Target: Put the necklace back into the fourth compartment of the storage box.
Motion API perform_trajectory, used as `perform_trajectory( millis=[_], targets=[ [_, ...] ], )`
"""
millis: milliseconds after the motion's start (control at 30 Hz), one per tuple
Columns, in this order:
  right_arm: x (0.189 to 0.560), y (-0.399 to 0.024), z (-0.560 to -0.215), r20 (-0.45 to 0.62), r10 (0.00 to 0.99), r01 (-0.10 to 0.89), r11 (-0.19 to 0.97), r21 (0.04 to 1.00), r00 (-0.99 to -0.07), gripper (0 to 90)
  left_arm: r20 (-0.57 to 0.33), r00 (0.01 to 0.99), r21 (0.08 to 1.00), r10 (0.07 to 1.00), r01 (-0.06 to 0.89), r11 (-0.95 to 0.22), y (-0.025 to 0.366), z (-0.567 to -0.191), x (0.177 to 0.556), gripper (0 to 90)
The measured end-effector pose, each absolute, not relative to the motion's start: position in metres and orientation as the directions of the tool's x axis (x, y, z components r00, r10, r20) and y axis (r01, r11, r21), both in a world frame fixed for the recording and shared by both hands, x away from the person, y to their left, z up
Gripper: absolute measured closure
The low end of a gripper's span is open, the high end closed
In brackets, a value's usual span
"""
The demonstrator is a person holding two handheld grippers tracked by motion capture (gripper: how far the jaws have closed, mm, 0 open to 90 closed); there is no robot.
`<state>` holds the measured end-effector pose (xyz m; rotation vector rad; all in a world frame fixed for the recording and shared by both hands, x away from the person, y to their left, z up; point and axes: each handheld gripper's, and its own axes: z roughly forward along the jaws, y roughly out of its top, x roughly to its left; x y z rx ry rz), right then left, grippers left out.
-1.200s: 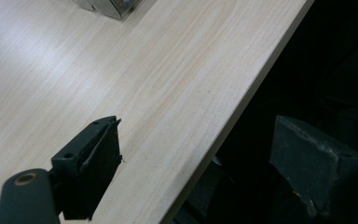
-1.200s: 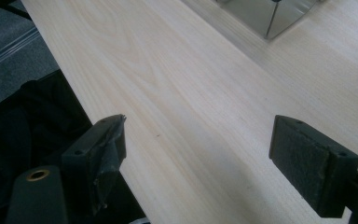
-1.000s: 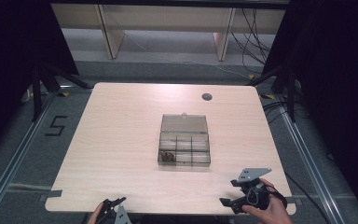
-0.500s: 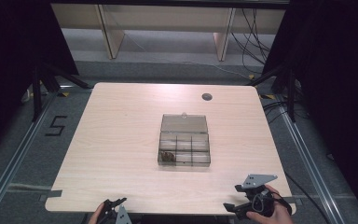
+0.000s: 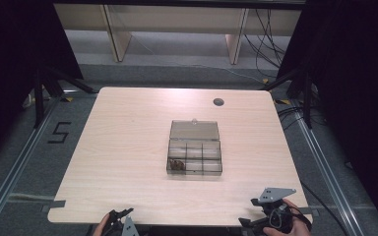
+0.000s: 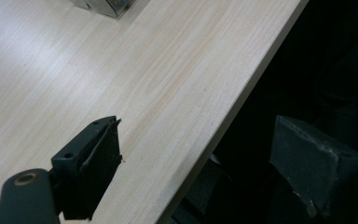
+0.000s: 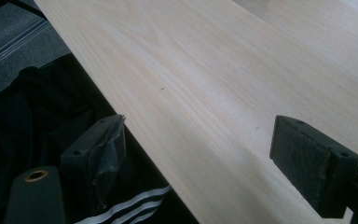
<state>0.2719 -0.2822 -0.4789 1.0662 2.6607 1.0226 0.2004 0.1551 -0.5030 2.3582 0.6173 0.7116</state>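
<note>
In the high view, a pale wooden desk carries a clear plastic compartment box just right of its centre, the lid swung open and lying flat toward 12 o'clock. The tray has two rows of small cells; a dark brownish clump sits in the near cell at the box's 7 o'clock corner, too small to identify. A round grey grommet lies at 1 o'clock from the box, near the far edge. The left gripper pokes in at the frame's 7 o'clock, held by a hand that the bottom border cuts off; how far its jaws are parted cannot be read here. The right gripper sits at 5 o'clock off the desk's near corner, under its grey three-cornered plate, held by the person's right hand, also cropped. Both are well apart from the box. A "5" marking shows on the grey floor at 9 o'clock.

In the left gripper view, the left gripper has its jaws spread wide with nothing between them; one jaw hangs over the wood, the other over the dark space past the desk edge. A corner of the box is clipped by the top border at 11 o'clock.

In the right gripper view, the right gripper is likewise gaping and empty, straddling the desk edge. Below the edge at 7 o'clock lies dark clothing with white stripes, mostly lost in shadow.
</note>
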Motion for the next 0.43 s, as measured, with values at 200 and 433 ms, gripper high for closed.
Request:
perform_trajectory(
  millis=[200,433],
  targets=[
    [0.2706,-0.2845,-0.4788,0.157,0.654,0.582,0.505,0.637,-0.740,18.8,0.340,0.753,0.641,0.564,0.253,-0.725,0.1552,-0.5032,0.2009,15.4],
    [0.2713,-0.2865,-0.4782,0.151,0.657,0.588,0.517,0.622,-0.739,18.9,0.344,0.756,0.644,0.557,0.242,-0.726,0.1565,-0.5016,0.2013,15.4]
  ],
)
